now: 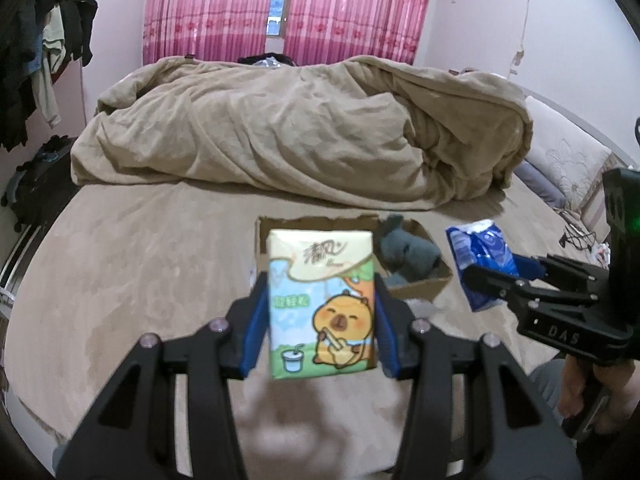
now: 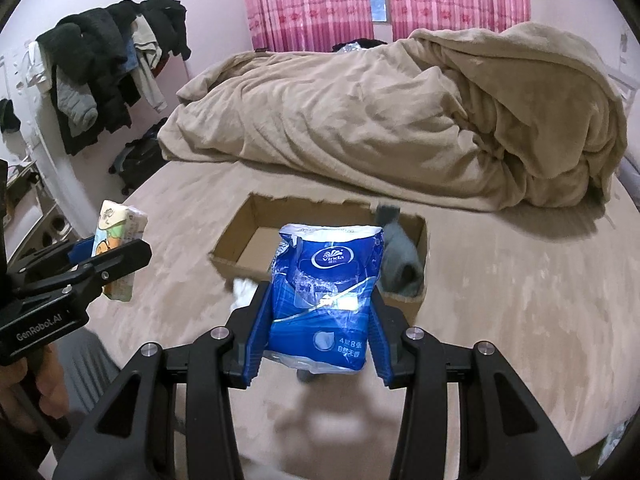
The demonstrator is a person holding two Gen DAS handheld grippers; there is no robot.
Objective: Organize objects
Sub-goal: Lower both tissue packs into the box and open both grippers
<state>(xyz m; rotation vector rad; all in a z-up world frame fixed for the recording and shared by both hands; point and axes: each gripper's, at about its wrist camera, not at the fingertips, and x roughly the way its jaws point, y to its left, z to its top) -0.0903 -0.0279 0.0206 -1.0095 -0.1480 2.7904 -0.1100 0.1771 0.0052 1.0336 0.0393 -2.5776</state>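
Nearest in the left wrist view, the left gripper [image 1: 322,312] has its jaws clamped on the two sides of a yellow tissue pack [image 1: 322,304] printed with a cartoon capybara, held upright above the bed [image 1: 120,280]. In the right wrist view the right gripper [image 2: 318,320] has its jaws pressed against the sides of a blue Vinda tissue pack [image 2: 326,292], also upright and lifted off the bed, its crinkled plastic top open. Each gripper shows in the other's camera: the right one comes in from the right edge of the left view with the blue pack in its grip, and the left one sits at the left edge of the right view carrying the yellow pack. Just beyond both packs an open cardboard box [image 2: 256,208] rests on the beige bedcover, its top edges torn. A grey plush toy [image 2: 400,260] lies in the right end of the box, leaning against the wall; the left part of the box floor is bare. Farther back a tan duvet [image 2: 380,120] is heaped across the bed. Behind it hang pink curtains [image 2: 312,0], and dark clothes [image 2: 104,60] hang on a rack by the left wall.
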